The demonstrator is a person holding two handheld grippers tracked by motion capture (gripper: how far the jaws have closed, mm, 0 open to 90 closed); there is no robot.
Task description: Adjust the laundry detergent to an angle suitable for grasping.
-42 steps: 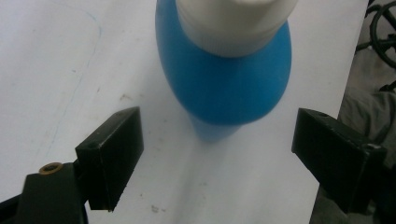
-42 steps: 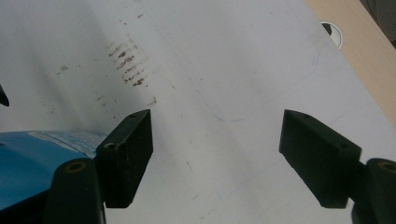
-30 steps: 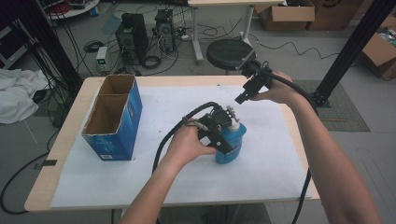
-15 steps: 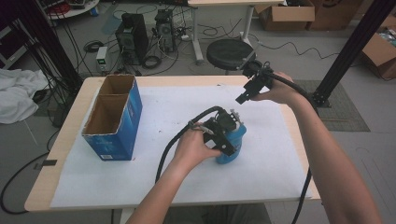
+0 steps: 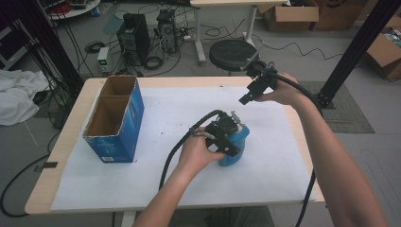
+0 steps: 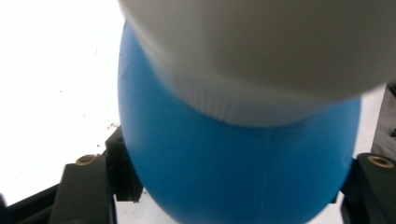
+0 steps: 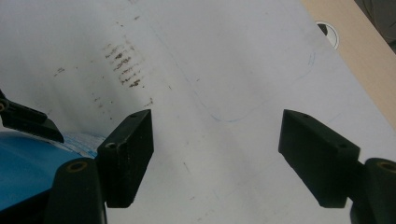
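Near the middle of the white-covered desk [image 5: 142, 189], a little toward its right edge, the rounded blue plastic container with a pale ribbed cap [image 5: 235, 144] stands upright, and the left gripper [image 5: 226, 142] has come in against its side. A second ago that gripper sat at the container with its fingers spread wide; they have just been closing, with the container's body between them, and the left gripper view now shows the blue wall [image 6: 233, 177] bulging out to both black fingers [image 6: 122, 168], so they look clamped on it or very nearly so. I judge this to be the moment the grasp is taken, leaving the container ready to be lifted, perhaps toward the open blue cardboard box [image 5: 115, 120] standing near the desk's left edge. The right gripper [image 5: 249, 92] hangs above the far right part of the desk, its fingers [image 7: 128, 154] apart with nothing between them, bare desk covering beneath. From above, the left hand [image 5: 196, 151] and the gripper body cover most of the container, so the actual contact cannot be seen there. The left gripper view is too close and blurred to show the cap's top or any label. The box's inside is shadowed, its contents unclear.
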